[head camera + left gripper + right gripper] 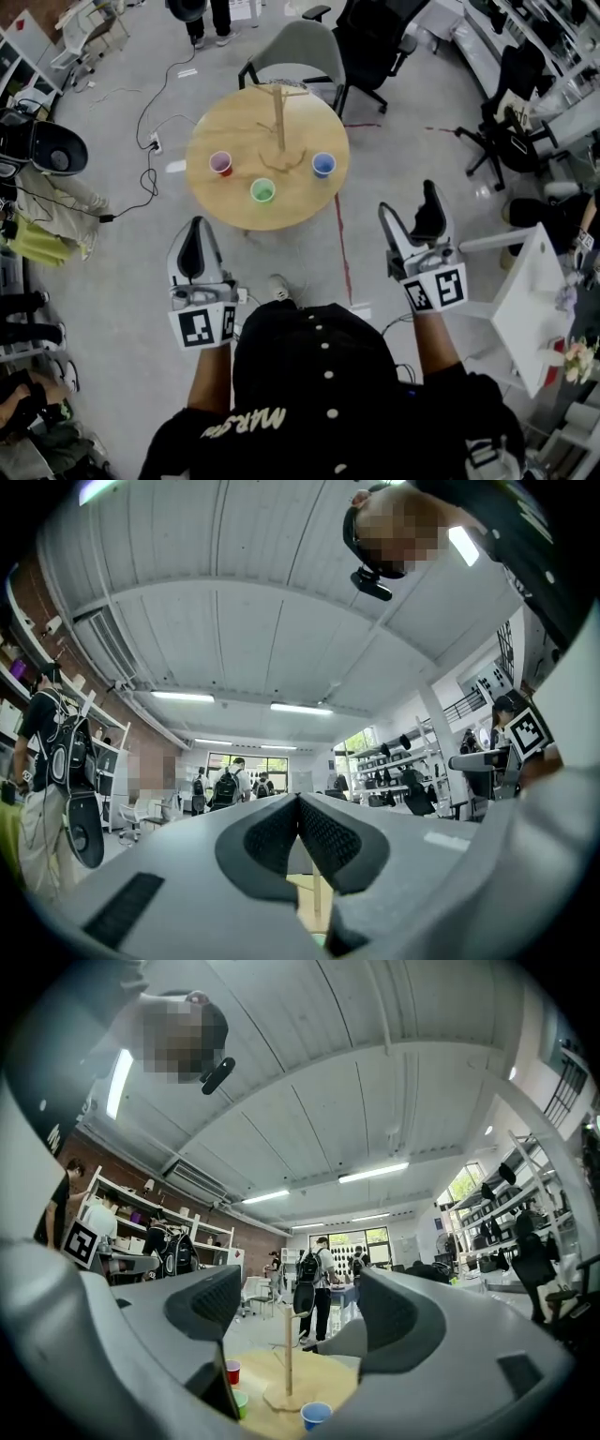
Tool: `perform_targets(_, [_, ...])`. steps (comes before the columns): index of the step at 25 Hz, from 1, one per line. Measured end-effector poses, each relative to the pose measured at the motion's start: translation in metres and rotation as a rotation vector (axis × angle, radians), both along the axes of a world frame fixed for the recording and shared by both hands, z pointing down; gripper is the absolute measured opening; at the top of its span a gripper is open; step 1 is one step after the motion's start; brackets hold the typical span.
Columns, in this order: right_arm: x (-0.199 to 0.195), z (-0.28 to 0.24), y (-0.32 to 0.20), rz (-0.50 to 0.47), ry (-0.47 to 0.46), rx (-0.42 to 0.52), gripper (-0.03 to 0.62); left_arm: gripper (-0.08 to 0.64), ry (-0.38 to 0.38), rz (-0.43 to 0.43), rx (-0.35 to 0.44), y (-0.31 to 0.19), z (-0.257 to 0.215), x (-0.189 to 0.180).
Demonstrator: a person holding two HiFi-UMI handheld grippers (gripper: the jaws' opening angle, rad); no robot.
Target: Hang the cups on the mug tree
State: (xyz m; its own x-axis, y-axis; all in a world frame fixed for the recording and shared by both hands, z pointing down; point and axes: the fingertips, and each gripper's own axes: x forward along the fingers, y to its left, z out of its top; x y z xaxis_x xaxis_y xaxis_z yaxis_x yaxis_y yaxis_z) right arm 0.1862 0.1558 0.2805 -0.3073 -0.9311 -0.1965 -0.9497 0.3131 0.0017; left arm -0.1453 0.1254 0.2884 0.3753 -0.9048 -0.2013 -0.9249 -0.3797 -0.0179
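Observation:
A round wooden table [234, 202] carries a wooden mug tree [279, 120] with bare pegs. Three cups stand upright around its base: a red one [221, 163], a green one [262, 190] and a blue one [323, 165]. Both grippers hover short of the table's near edge, above the floor. My left gripper [194, 227] is shut with nothing in it; its pads [314, 832] meet. My right gripper [411, 202] stands open and empty. Between its jaws, far off, the right gripper view shows the mug tree [287, 1354], blue cup [316, 1415], red cup [232, 1372] and green cup [241, 1402].
A grey chair [298, 52] and a black office chair [375, 42] stand behind the table. Cables [150, 141] trail over the floor to its left. A white side table [525, 309] is at my right. People stand in the background [314, 1288].

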Motion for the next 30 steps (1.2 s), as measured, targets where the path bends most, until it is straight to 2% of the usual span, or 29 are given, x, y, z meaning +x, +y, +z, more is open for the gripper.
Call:
perform_targets(4, [-0.014,-0.002,-0.031,0.03,-0.012,0.008,0.387,-0.006,-0.032,0.038,0.007,-0.034,0.002,-0.017])
perform_targets(8, [-0.023,0.005,-0.053,0.043,-0.016,-0.002,0.389,-0.006,-0.019,0.06,0.003,-0.057,-0.002,-0.025])
perform_targets(13, [-0.017,0.035,-0.082,0.039,-0.013,-0.077,0.39,-0.006,-0.006,0.063,-0.014,-0.086,-0.001,-0.016])
perform_targets(18, [-0.016,0.056,-0.128,0.022,-0.016,-0.101,0.39,-0.006,-0.004,0.054,0.005,-0.117,0.003,-0.008])
perform_targets(22, [-0.013,0.06,-0.172,-0.016,-0.014,-0.13,0.391,-0.006,-0.003,0.033,-0.028,-0.147,-0.001,0.003])
perform_targets(25, [-0.012,0.086,-0.201,-0.042,0.013,-0.186,0.393,-0.005,-0.018,0.024,-0.05,-0.169,0.003,0.011])
perform_targets(30, [-0.007,0.161,-0.236,-0.056,0.022,-0.338,0.4,-0.006,-0.005,0.024,-0.093,-0.195,0.016,0.027])
